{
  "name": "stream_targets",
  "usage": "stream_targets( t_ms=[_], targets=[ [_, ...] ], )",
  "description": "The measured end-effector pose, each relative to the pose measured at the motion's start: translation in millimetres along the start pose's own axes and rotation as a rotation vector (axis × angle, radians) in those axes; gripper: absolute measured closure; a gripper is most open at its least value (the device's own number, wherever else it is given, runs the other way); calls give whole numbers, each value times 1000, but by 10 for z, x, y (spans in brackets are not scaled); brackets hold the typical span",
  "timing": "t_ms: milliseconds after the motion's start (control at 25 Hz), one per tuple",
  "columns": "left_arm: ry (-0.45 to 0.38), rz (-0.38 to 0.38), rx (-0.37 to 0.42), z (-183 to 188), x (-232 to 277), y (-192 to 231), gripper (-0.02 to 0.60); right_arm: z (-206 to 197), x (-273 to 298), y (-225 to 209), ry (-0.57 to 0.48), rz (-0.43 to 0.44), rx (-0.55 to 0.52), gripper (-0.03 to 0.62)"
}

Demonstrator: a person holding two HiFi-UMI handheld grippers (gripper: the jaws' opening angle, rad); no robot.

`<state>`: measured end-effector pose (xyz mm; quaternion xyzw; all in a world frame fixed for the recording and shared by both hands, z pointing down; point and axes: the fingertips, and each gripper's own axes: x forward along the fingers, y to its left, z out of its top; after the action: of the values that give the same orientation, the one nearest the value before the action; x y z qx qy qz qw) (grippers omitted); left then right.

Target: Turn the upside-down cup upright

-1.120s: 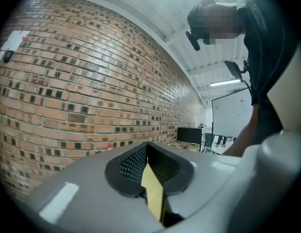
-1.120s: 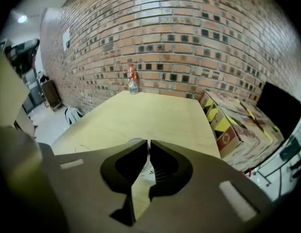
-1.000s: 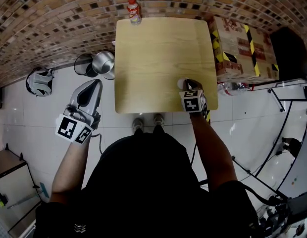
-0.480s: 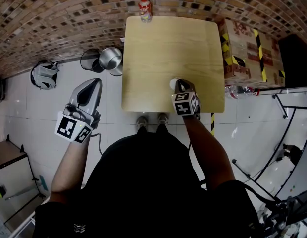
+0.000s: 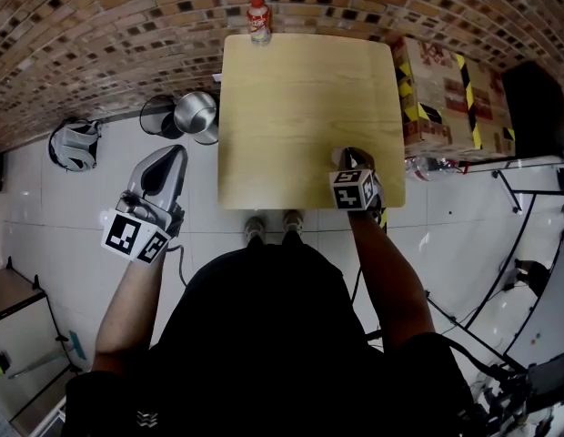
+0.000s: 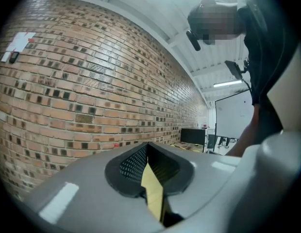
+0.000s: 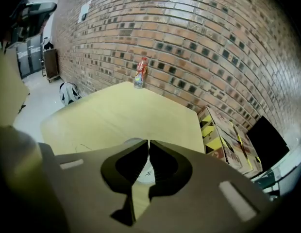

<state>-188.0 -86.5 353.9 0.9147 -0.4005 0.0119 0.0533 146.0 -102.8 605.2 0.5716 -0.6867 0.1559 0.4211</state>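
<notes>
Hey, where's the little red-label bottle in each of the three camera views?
Head view: bottle at top centre, on the table's far edge.
Left gripper view: not in it.
Right gripper view: upper middle, at the table's far corner.
Shared landmark: the brick wall, seen in all three.

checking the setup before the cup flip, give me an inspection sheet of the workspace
surface: light wooden table
job's things: white cup near the near right corner, orientation unclear
clutter: drink bottle at the far edge
grippers: right tool shut on the cup; left tool shut, empty, left of the table
cables: one lead by the left tool
surroundings: brick wall, taped cardboard boxes right, metal pots on floor left
</notes>
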Motion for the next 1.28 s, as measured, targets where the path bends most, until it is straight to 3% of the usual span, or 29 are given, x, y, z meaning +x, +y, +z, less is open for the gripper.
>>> stream_targets(
  t_ms=[160, 400, 800, 1280],
  targets=[
    [-5, -27, 5, 33, 84, -95, 580, -76, 24, 10, 16, 7, -5, 577],
    [13, -4, 15, 26, 5, -65, 580, 108, 62, 299, -35, 62, 15, 576],
    [10, 37, 22, 56, -161, -14, 580, 267, 111, 788, -53, 147, -99, 568],
    [36, 49, 33, 52, -247, 20, 580, 187, 330, 931, -74, 179, 44, 565]
  ],
)
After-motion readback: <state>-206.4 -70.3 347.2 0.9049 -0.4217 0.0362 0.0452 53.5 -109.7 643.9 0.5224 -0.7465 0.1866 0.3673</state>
